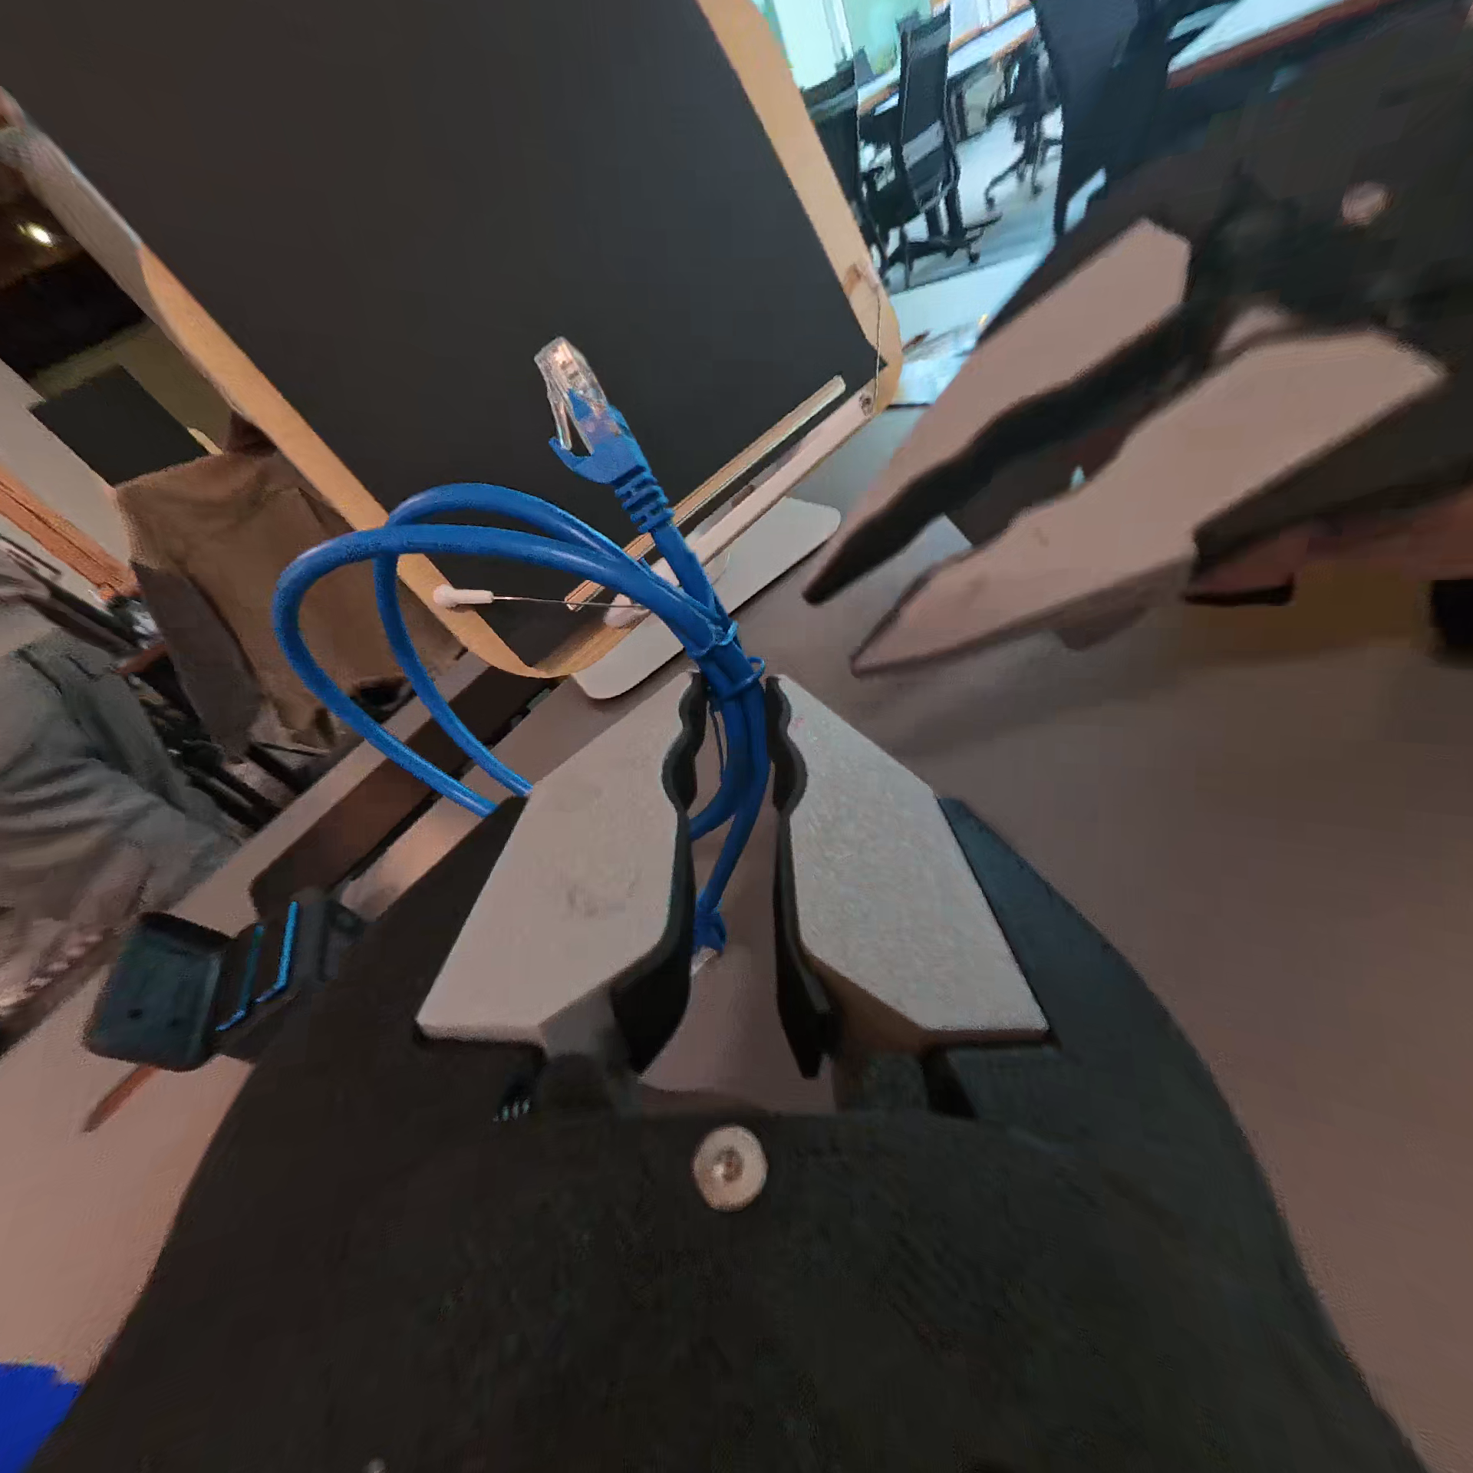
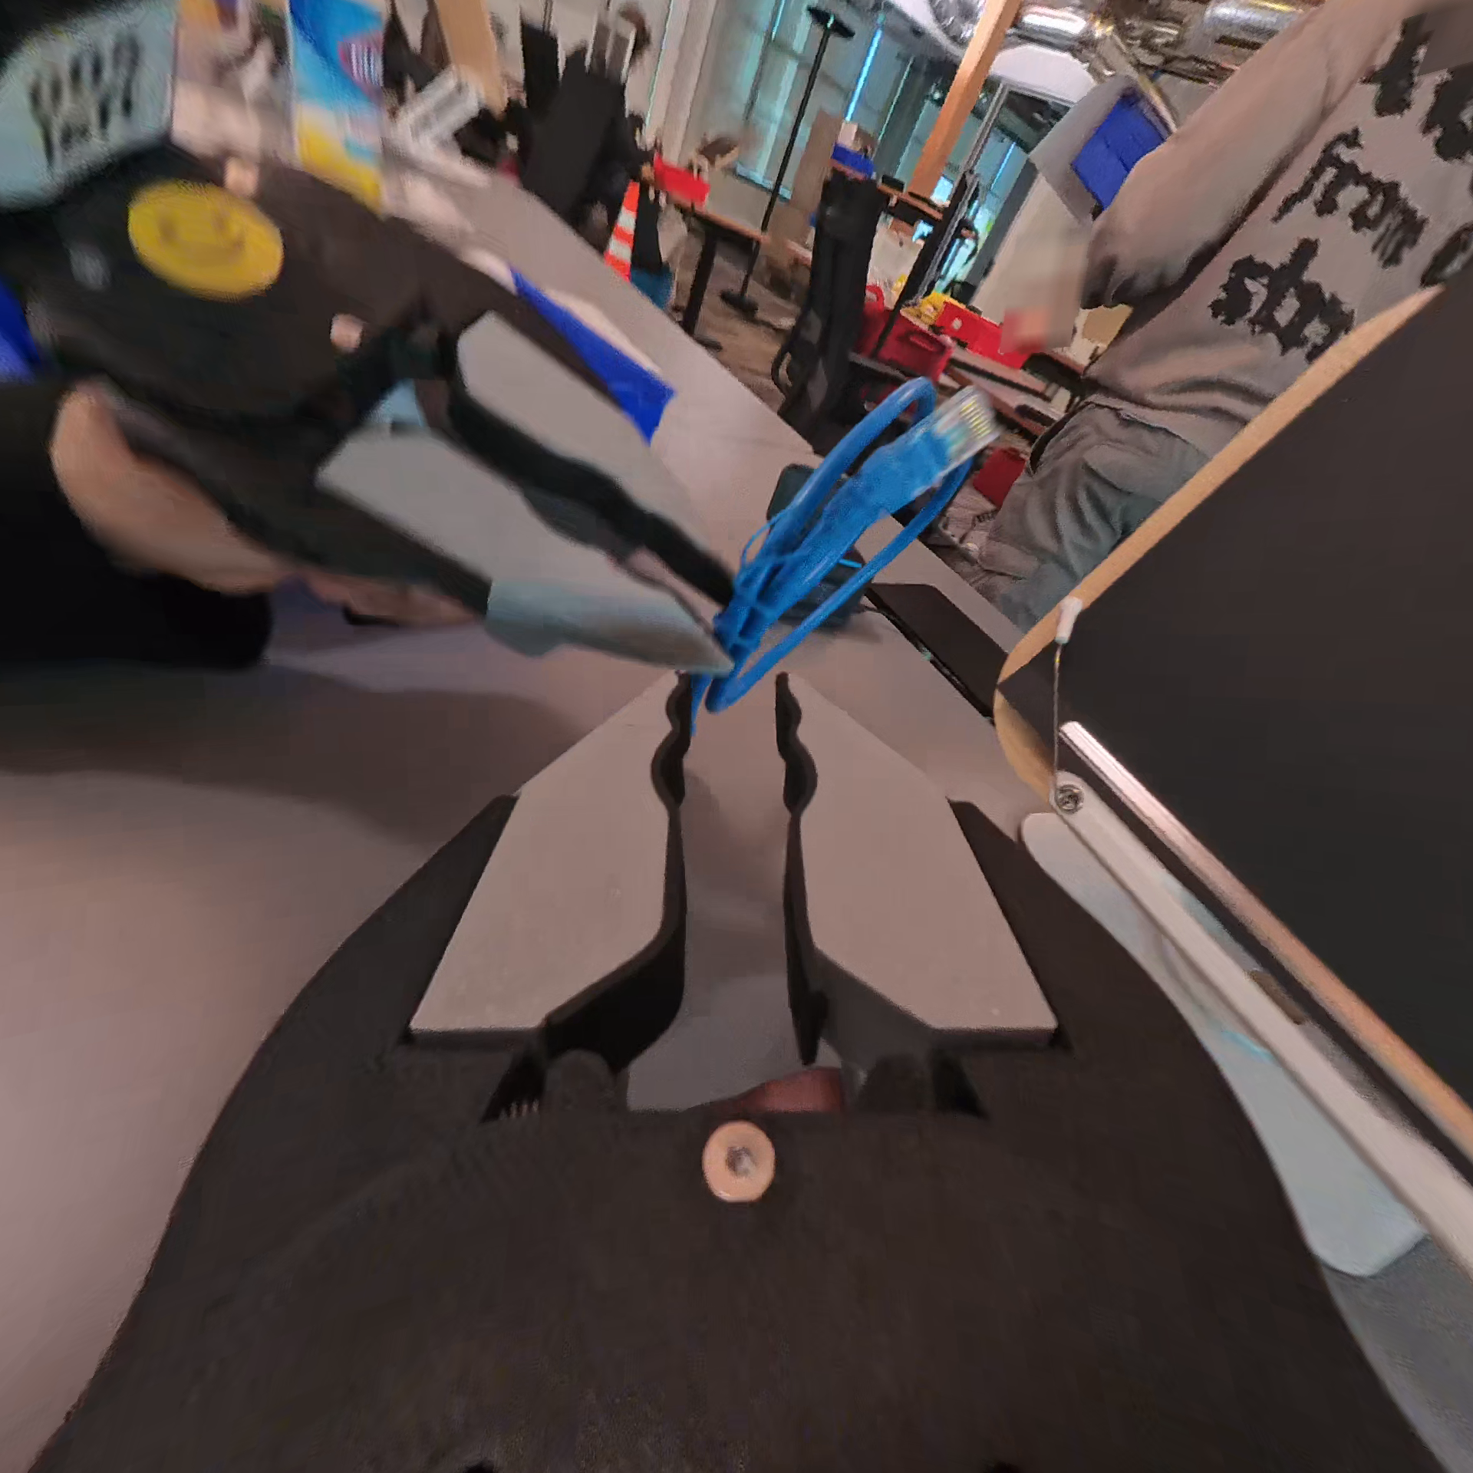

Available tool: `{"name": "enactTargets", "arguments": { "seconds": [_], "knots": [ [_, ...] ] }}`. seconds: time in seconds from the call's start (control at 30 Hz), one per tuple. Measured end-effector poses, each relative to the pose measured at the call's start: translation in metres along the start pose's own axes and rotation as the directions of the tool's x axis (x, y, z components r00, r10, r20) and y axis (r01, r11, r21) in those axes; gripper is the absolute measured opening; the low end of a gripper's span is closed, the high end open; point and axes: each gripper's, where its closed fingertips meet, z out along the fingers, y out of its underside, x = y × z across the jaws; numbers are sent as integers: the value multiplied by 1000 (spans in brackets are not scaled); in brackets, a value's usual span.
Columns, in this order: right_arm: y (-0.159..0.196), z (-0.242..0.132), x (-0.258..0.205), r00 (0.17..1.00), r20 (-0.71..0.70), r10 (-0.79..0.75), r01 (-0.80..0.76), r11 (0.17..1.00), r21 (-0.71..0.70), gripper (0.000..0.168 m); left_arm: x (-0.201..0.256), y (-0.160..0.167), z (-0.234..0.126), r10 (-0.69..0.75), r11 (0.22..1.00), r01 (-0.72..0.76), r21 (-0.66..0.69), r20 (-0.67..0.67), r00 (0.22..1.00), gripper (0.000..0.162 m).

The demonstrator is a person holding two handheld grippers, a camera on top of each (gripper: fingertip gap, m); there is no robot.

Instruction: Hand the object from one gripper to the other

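Note:
A blue network cable, coiled and tied, with a clear plug at its top end, stands up from my left gripper, which is shut on the tied bundle. My right gripper shows at the upper right of the left wrist view, apart from the cable. In the right wrist view my right gripper is open a little and holds nothing. The left gripper comes in from the left and holds the cable just ahead of the right fingertips. The lowest loop hangs at the right gripper's tips.
A black board with a wooden edge on a white stand sits on the grey table, close to the right gripper's right side. A person in a grey sweatshirt stands behind. Office chairs are far back.

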Motion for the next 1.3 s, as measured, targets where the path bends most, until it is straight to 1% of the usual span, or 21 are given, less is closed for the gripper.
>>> {"name": "enactTargets", "arguments": {
  "seconds": [0.1, 0.17, 0.2, 0.27, 0.3, 0.33, 0.37, 0.43, 0.5, 0.53, 0.63, 0.7, 0.73, 0.77, 0.8, 0.87, 0.9, 0.97, 1.07, 1.2, 1.3],
  "knots": [
    [-10, -3, 5, 985, 32, 167, -169, 983, 71, 18, 10, 6, 5, 155, 987, -153, -55, 33, 987, 13],
    [-10, -1, 10, 963, 42, 265, -267, 960, 81, 20, 16, 8, 9, 253, 965, -248, -81, 53, 966, 13],
    [-8, 0, 11, 951, 48, 305, -308, 949, 74, 23, 18, 7, 10, 281, 958, -276, -83, 62, 958, 13],
    [-4, 5, 9, 927, 74, 368, -373, 926, 60, 35, 24, 4, 11, 313, 948, -308, -78, 66, 947, 13],
    [-5, 6, 7, 912, 92, 399, -405, 912, 63, 34, 24, 5, 11, 338, 939, -331, -91, 80, 938, 13],
    [-5, 7, 7, 897, 100, 431, -439, 896, 70, 28, 24, 6, 12, 365, 929, -356, -102, 88, 927, 13],
    [-4, 7, 11, 884, 85, 460, -466, 882, 75, 12, 25, 6, 12, 380, 923, -371, -104, 92, 920, 13],
    [-7, 7, 12, 851, 121, 511, -522, 848, 92, 8, 24, 3, 12, 377, 925, -368, -93, 107, 920, 13],
    [-9, 5, 15, 790, 174, 589, -609, 786, 103, 8, 25, 0, 11, 332, 943, -328, -59, 105, 937, 14],
    [-10, 4, 16, 746, 212, 632, -660, 743, 107, 8, 25, -2, 10, 315, 949, -312, -42, 103, 944, 14],
    [-18, -2, 14, 574, 386, 722, -802, 591, 86, 8, 22, -4, 9, 294, 956, -293, -26, 116, 949, 25],
    [-23, -5, 12, 482, 472, 738, -854, 517, 63, 8, 25, -1, 11, 289, 957, -287, -36, 94, 953, 29],
    [-25, -7, 11, 454, 497, 739, -866, 497, 53, 8, 25, -1, 11, 288, 957, -286, -35, 94, 953, 26],
    [-27, -7, 11, 439, 512, 738, -873, 486, 47, 8, 28, -1, 11, 294, 956, -293, -29, 76, 953, 15],
    [-28, -9, 12, 433, 518, 738, -876, 480, 48, 8, 29, -3, 10, 290, 957, -289, -22, 72, 954, 9],
    [-25, -10, 15, 442, 503, 743, -871, 489, 43, 9, 29, -5, 10, 275, 961, -274, -24, 60, 959, 8],
    [-23, -10, 17, 454, 484, 748, -866, 499, 42, 10, 28, -4, 10, 265, 964, -263, -31, 59, 963, 8],
    [-17, -11, 23, 501, 425, 754, -846, 530, 56, 12, 19, 2, 11, 270, 962, -263, -76, 98, 958, 7],
    [-9, -12, 29, 580, 338, 741, -799, 598, 61, 18, 2, 13, 11, 331, 939, -306, -159, 164, 929, 7],
    [-10, -10, 25, 660, 285, 695, -737, 673, 68, 22, -1, 18, 12, 406, 908, -371, -195, 184, 895, 6],
    [-10, -6, 18, 723, 238, 648, -678, 732, 65, 20, -6, 18, 12, 533, 842, -483, -242, 231, 814, 7]
  ]
}}
